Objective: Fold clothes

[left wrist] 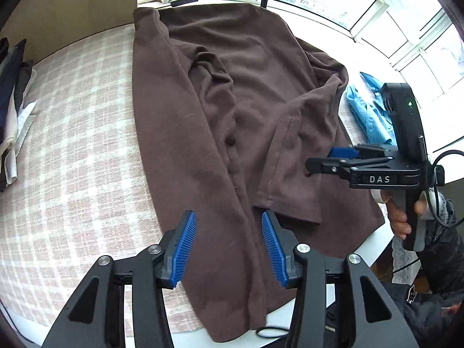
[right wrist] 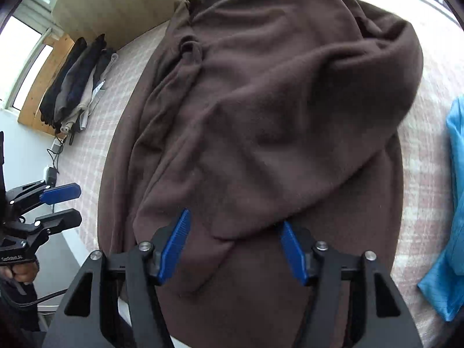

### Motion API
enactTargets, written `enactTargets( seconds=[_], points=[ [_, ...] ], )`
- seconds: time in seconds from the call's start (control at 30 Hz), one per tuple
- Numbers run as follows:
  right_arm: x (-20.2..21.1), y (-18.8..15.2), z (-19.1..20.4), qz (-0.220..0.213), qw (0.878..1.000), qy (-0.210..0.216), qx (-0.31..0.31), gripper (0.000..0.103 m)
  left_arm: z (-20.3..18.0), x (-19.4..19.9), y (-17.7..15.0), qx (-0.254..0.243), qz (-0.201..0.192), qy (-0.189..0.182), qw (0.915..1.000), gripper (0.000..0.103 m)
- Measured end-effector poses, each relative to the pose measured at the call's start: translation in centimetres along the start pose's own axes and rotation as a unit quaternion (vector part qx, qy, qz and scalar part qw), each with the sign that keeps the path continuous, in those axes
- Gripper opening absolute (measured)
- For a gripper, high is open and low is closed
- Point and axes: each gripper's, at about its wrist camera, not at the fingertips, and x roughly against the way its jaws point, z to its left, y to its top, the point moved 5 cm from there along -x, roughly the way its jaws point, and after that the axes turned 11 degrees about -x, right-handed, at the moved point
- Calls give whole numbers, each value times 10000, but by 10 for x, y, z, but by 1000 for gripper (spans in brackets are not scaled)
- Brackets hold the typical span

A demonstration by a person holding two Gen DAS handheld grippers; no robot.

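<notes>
A brown fleece top point(left wrist: 232, 92) lies spread on the checked cover point(left wrist: 72, 150), with both sleeves folded in over its body. In the left wrist view a sleeve cuff point(left wrist: 290, 203) rests near the front hem. My left gripper point(left wrist: 227, 214) hovers open over the lower middle of the top, nothing between its blue pads point(left wrist: 185, 243). My right gripper point(right wrist: 235, 217) is open above the folded sleeve end point(right wrist: 229, 235), pads clear of the cloth. Each gripper shows in the other's view: the right gripper point(left wrist: 319, 159) at the top's right edge, the left gripper point(right wrist: 79, 203) off its left edge.
A blue garment point(left wrist: 368, 113) lies to the right of the brown top, also seen as the blue garment point(right wrist: 452, 203). A stack of folded clothes point(left wrist: 11, 110) sits at the cover's left edge. Windows and a cable point(left wrist: 185, 0) line the far side. A hand point(left wrist: 400, 217) holds the right gripper's handle.
</notes>
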Motion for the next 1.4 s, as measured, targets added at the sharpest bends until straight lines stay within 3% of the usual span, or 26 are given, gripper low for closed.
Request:
enactTargets(
  seconds=[0.03,0.07,0.1,0.23,0.37,0.43,0.47,0.53,0.6,0.7,0.77,0.83,0.87,0.97,1.1,1.2,1.27,1.4],
  points=[
    [-2,0,5,-60,9999,-90,44,56,1,-2,0,-10,0,-25,10000,45],
    [-4,0,8,-81,9997,-200,104,25,1,-2,1,-39,-6,-55,10000,45],
    [-5,-1,10,-6,9994,-304,189,10,2,-2,2,-79,-15,-87,9999,45],
    [36,-2,4,106,9959,-597,666,8,-2,9,17,-359,-186,-87,9991,45],
    [123,21,-36,-303,9752,-1789,1265,8,-11,18,47,-637,-373,-31,9973,46],
    [169,39,-69,-574,9569,-2526,1315,8,-18,17,65,-744,-404,55,9964,46],
    [191,47,-90,-731,9422,-2967,1375,8,-23,14,76,-803,-411,79,9959,46],
    [225,67,-124,-977,9051,-3853,1510,8,-33,5,97,-941,-396,109,9947,46],
    [236,79,-158,-888,8705,-4571,1592,8,-43,-6,119,-1086,-332,104,9935,46],
    [218,81,-200,37,8736,-4583,1633,14,-54,-28,154,-1240,-225,128,9920,46],
    [215,86,-205,120,8947,-4171,1591,21,-57,-40,176,-1351,-176,182,9905,46],
    [216,102,-201,-36,9248,-3518,1448,32,-53,-49,201,-1332,-147,221,9907,46],
    [216,113,-196,-127,9398,-3131,1361,43,-48,-53,214,-1268,-131,194,9917,46],
    [195,148,-179,-213,9690,-2147,1201,46,-35,-66,253,-1078,-30,74,9941,46],
    [138,208,-180,-340,9825,-1522,1023,48,-25,-87,307,-1180,-59,355,9924,46],
    [86,234,-189,-157,9869,-1262,997,48,-18,-103,338,-1649,-64,871,9824,46],
    [65,246,-190,-139,9909,-1014,873,48,-5,-110,350,-1748,-49,1102,9784,46],
    [34,259,-175,-260,9948,-561,808,48,32,-108,353,-1489,-176,1076,9828,46]
  ],
)
